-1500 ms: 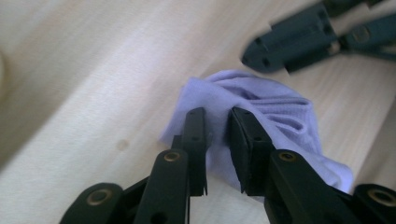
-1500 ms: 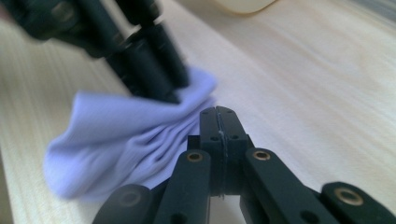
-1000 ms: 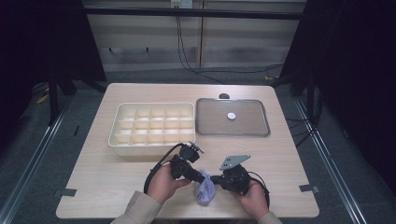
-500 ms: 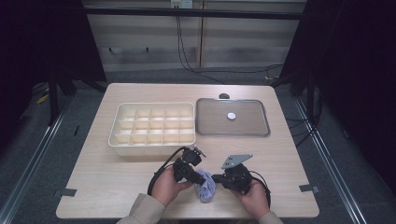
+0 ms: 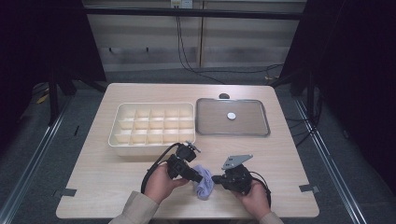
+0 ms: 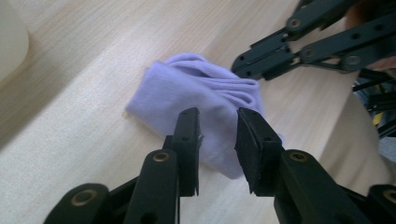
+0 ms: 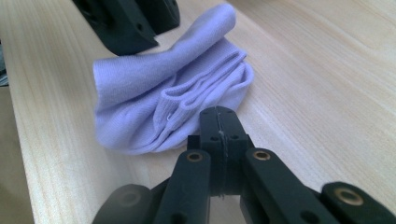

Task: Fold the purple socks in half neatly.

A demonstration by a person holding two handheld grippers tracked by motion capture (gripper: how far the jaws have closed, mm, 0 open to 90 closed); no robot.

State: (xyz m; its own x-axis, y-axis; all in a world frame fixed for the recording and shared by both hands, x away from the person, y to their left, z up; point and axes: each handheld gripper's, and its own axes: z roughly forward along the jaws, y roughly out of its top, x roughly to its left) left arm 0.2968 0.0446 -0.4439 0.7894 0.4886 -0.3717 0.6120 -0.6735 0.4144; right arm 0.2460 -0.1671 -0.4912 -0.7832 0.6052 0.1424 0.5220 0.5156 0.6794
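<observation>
High view: folded lilac sock (image 5: 203, 186) lies lengthwise toward the table's near edge.

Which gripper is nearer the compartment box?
Left. The left gripper sits just in front of the compartment box, its jaws slightly apart over the lilac sock. The right gripper is shut at the sock's other side, farther from the box.
</observation>
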